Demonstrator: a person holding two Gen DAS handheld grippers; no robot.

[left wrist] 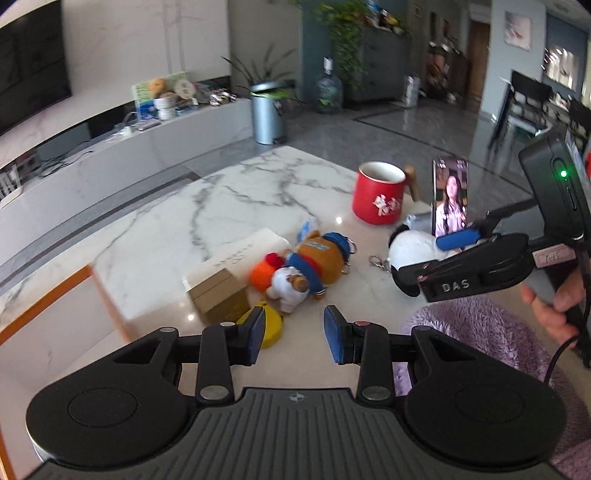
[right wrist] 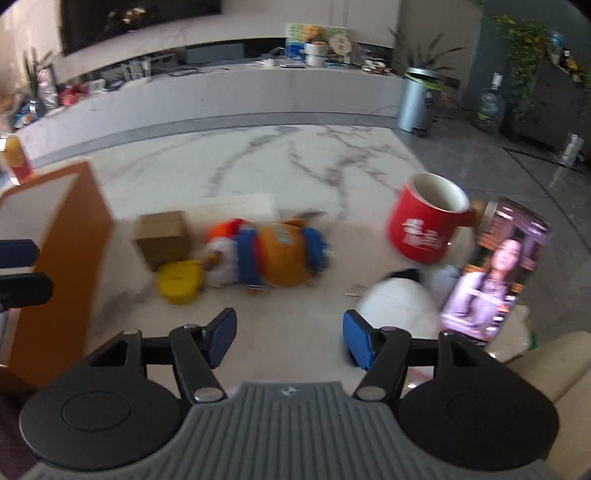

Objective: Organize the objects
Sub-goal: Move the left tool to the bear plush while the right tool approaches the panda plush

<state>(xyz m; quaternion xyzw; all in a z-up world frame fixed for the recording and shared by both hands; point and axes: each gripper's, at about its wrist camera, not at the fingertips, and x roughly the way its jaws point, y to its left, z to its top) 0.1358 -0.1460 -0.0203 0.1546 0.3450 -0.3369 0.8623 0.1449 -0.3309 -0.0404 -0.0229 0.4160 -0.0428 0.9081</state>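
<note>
Toys and small household things lie scattered near the middle of a white, grey-veined marble tabletop point(left wrist: 229, 192), as we look down on them from two hand-held tools. A stuffed bear point(left wrist: 314, 264) in an orange and blue outfit lies on its side, touching an orange pompom point(left wrist: 263, 275). Just beside them sits a brown cardboard box point(left wrist: 218, 295), with a flat white box point(left wrist: 243, 251) behind it and a yellow round tin point(left wrist: 267, 325) in front. A red mug point(left wrist: 378, 197) with white lettering and a wooden handle stands upright to the right. Near it a phone point(left wrist: 450, 195) is propped upright, its screen lit. A white and black plush toy point(left wrist: 410, 254) lies at the foot of the phone, with a metal key clip point(left wrist: 378, 262) just beside it.

We hold our left gripper point(left wrist: 294, 334) above the near edge of the tabletop, its blue-padded fingers parted with nothing between them. Our right gripper point(right wrist: 290, 341), seen from its own camera, likewise has its fingers released and empty; in the left view it reaches across the plush toy, with a hand point(left wrist: 554, 310) on its grip.

An orange-edged panel point(right wrist: 61, 266) stands at the left. Beyond the tabletop we see glossy grey floor, a long low white counter point(left wrist: 140, 162) holding clutter, a dark screen point(left wrist: 33, 70) on the wall, a silver bin point(left wrist: 267, 112), a water jug point(left wrist: 328, 90) and leafy plants point(left wrist: 345, 33).
</note>
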